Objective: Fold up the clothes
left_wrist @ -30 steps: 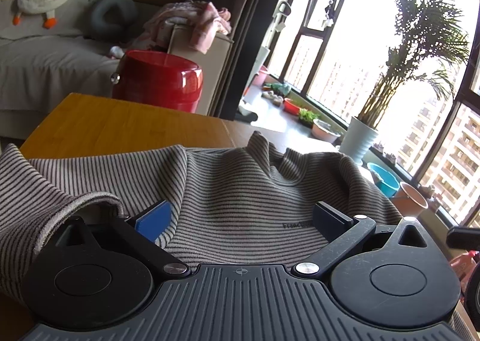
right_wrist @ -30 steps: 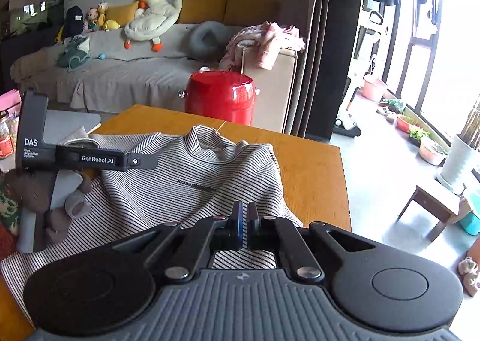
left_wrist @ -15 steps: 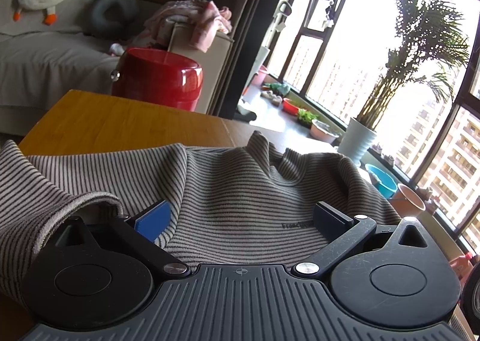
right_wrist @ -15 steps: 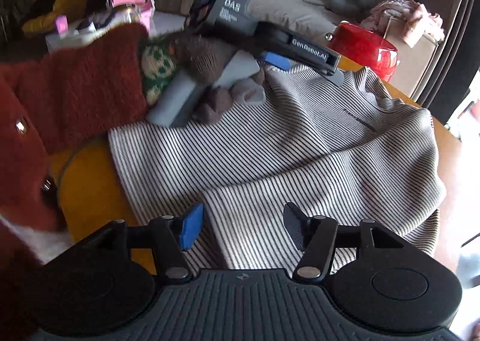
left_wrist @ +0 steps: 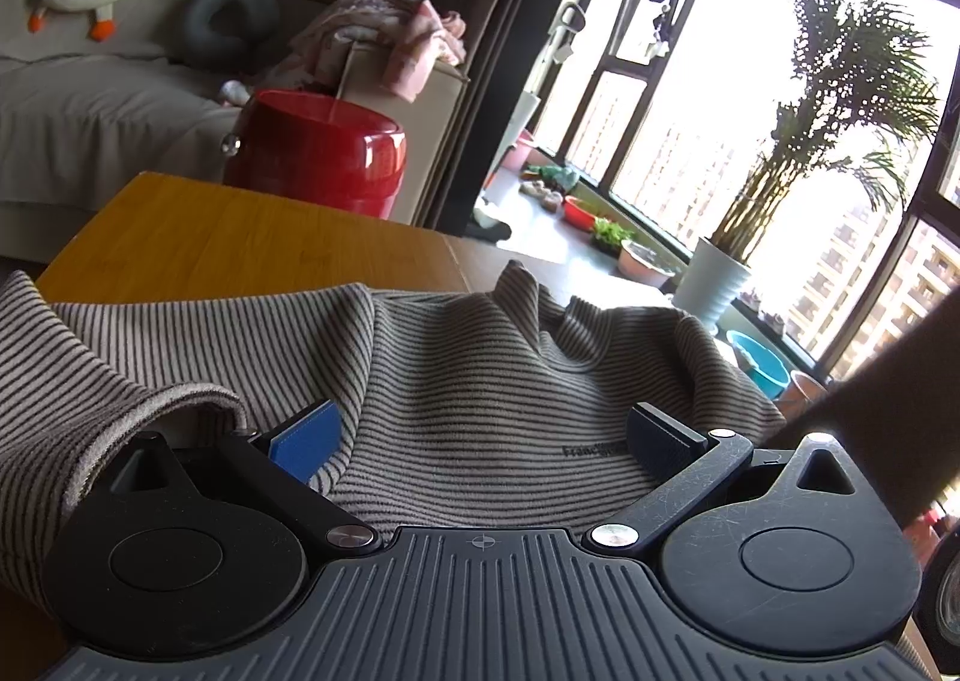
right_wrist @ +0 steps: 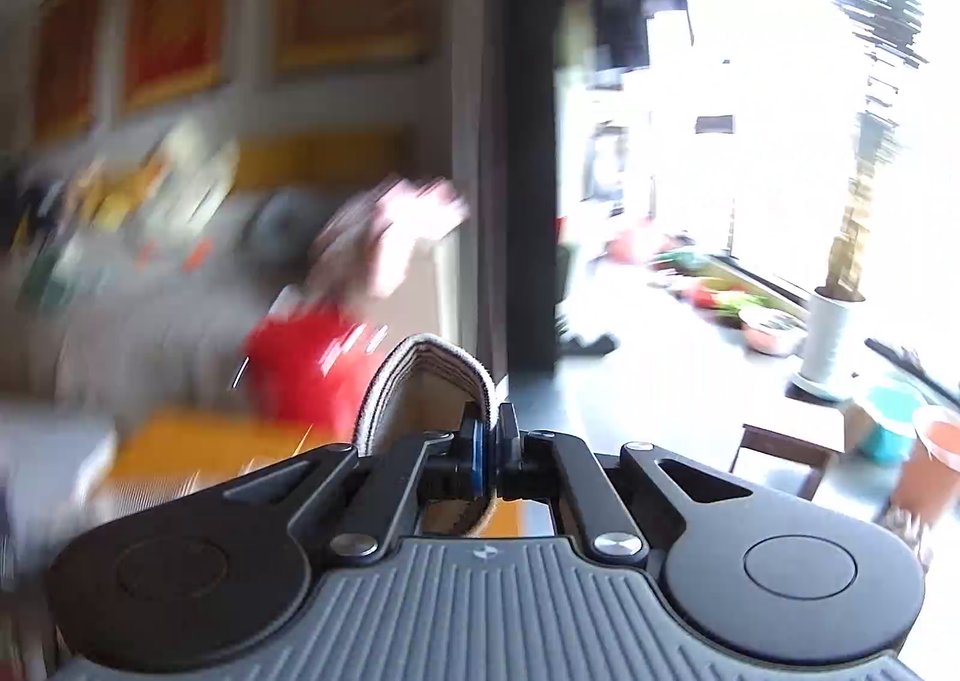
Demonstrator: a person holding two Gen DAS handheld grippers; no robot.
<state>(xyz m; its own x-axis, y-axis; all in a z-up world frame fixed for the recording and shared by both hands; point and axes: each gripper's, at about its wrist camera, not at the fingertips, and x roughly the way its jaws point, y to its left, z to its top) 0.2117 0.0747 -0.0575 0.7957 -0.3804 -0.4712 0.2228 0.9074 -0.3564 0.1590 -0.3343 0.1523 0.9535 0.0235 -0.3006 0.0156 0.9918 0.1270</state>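
Observation:
A grey striped sweater (left_wrist: 480, 381) lies spread on the wooden table (left_wrist: 240, 237). My left gripper (left_wrist: 480, 435) is open, its fingers resting low over the sweater's chest, with a sleeve fold draped over its left side. In the blurred right wrist view, my right gripper (right_wrist: 489, 444) is shut on a folded edge of the striped sweater (right_wrist: 420, 381) and holds it up above the table (right_wrist: 198, 453).
A red stool (left_wrist: 318, 153) stands behind the table's far edge, with a sofa (left_wrist: 90, 105) beyond it. A potted palm (left_wrist: 714, 285) and bowls sit by the window at the right. A dark arm (left_wrist: 888, 417) crosses the left view's right edge.
My right gripper was open over the sweater's hem half a second ago; now it is shut on the fabric and swinging up fast. The left gripper has stayed put.

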